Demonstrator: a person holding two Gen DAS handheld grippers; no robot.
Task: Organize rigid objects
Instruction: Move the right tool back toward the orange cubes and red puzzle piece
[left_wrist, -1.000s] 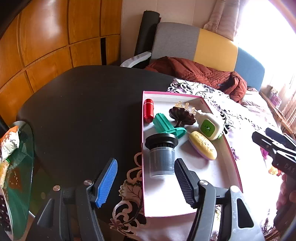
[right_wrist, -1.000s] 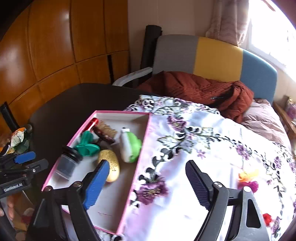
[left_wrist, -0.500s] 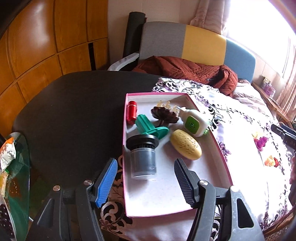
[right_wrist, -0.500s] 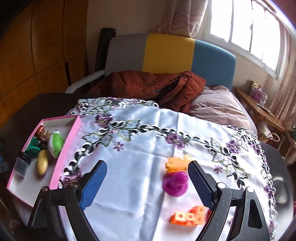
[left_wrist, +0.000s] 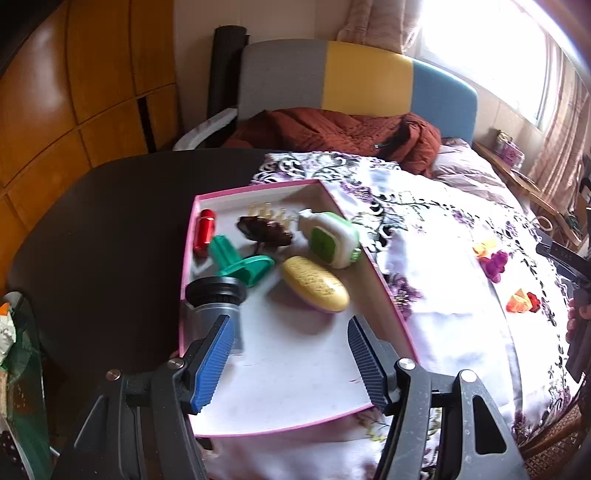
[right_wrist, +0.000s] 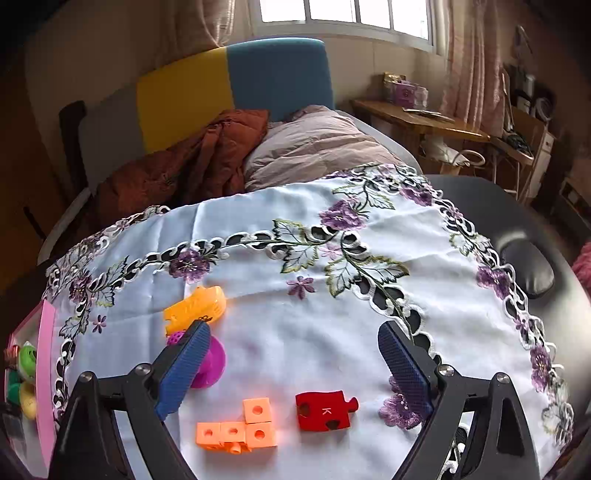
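Left gripper (left_wrist: 291, 349) hovers over the near end of the pink-rimmed tray (left_wrist: 373, 258), fingers spread wide, nothing between them. The tray sits at the left edge of the embroidered tablecloth (right_wrist: 314, 288), partly over the dark desk (left_wrist: 110, 229).

Tray contents, far end to near:
- red cylinder (left_wrist: 204, 232) along the left wall
- dark brown hair claw clip (left_wrist: 264, 229) toward the far wall
- white-and-green device (left_wrist: 330, 242) against the right wall
- teal plastic piece (left_wrist: 240, 262) just beside the red cylinder
- yellow oval brush (left_wrist: 314, 284) mid-tray, lying flat
- grey jar with black lid (left_wrist: 216, 306) at the left wall, partly behind the blue left finger pad

Right gripper (right_wrist: 293, 363) hangs over the cloth toward the desk's right side, fingers wide apart and empty. Loose items on the cloth there:
- orange toy (right_wrist: 195, 308) beyond the left finger
- magenta round toy (right_wrist: 212, 363) half hidden behind that finger; whether the two touch is hard to tell
- orange linked cubes (right_wrist: 240, 428) near the desk's near edge
- red puzzle piece (right_wrist: 323, 410) marked "K", just beside the cubes, apart from them

A black mouse-like object (right_wrist: 528, 267) rests on bare desk past the cloth's right edge.
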